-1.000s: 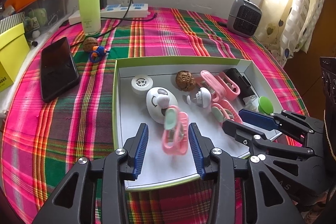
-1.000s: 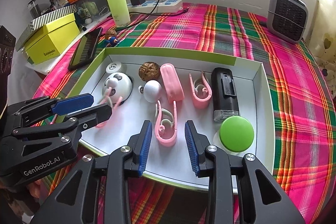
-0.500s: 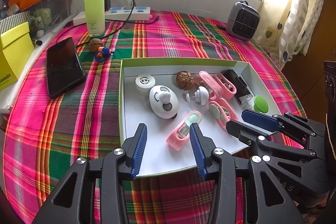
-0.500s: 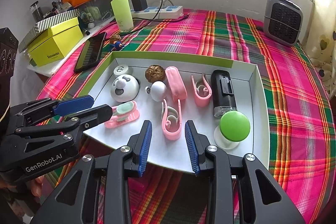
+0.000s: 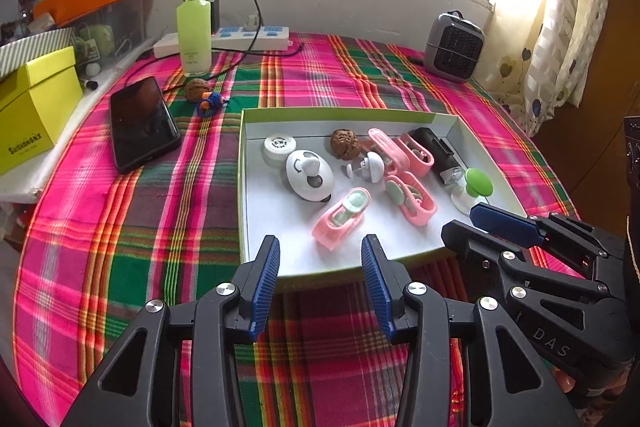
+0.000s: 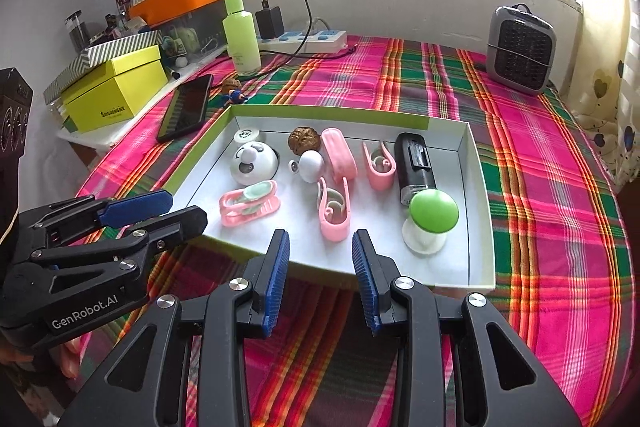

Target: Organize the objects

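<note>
While both tongs gape empty, pink clip point(image 5: 342, 218) lies in tray point(image 5: 242, 187).

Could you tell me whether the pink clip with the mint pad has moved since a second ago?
Yes. The pink clip was upright between the left tongs; now it lies flat on the tray floor near the panda toy.

Right gripper point(image 5: 476, 225) partly hides green-capped item's point(image 5: 478, 182) base; label point(image 5: 280, 143) text unreadable.
</note>
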`<state>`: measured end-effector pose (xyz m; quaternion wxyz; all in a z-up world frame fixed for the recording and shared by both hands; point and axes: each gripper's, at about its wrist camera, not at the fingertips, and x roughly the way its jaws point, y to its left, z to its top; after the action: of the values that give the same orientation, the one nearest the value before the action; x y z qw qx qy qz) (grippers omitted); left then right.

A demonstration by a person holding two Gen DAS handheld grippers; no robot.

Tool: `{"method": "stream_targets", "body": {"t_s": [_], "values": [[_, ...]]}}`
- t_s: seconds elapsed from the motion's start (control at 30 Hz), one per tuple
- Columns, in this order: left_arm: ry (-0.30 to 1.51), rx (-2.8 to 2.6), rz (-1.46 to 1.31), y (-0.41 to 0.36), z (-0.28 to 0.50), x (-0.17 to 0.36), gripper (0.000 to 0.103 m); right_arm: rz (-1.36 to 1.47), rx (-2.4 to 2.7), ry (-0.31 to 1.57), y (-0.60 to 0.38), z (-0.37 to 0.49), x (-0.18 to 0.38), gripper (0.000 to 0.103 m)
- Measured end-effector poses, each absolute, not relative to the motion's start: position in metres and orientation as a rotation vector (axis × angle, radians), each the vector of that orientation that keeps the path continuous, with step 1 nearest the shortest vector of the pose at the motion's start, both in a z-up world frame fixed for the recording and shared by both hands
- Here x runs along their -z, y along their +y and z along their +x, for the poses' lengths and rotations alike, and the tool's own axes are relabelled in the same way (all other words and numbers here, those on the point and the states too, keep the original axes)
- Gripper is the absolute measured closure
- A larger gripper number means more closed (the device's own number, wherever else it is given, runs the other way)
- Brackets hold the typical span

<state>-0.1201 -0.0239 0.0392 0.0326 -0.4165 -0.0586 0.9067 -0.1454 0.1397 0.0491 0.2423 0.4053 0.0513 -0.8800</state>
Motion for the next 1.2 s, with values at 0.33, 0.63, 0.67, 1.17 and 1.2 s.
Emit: {"method": "stream_targets", "body": {"t_s": [0.33, 0.63, 0.67, 1.17, 1.2], "values": [[-0.135, -2.827, -1.219, -0.017, -0.095, -0.046, 0.062, 1.042, 2.463, 0.135, 0.148, -0.12, -0.058, 0.069], [-0.114, -2.84, -1.23, -0.01, -0.078, -0.038, 0.062, 1.069, 2.497, 0.15, 0.156, -0.1, -0.047, 0.065], [-0.115, -2.836, -1.232, -0.009, -0.077, -0.036, 0.062, 1.075, 2.502, 0.152, 0.157, -0.098, -0.046, 0.062], [-0.109, -2.807, -1.336, 0.0, -0.065, -0.007, 0.061, 1.191, 2.517, 0.158, 0.17, -0.083, -0.017, 0.06], [-0.108, -2.804, -1.344, 0.001, -0.065, -0.005, 0.061, 1.197, 2.519, 0.159, 0.171, -0.082, -0.016, 0.06]]}}
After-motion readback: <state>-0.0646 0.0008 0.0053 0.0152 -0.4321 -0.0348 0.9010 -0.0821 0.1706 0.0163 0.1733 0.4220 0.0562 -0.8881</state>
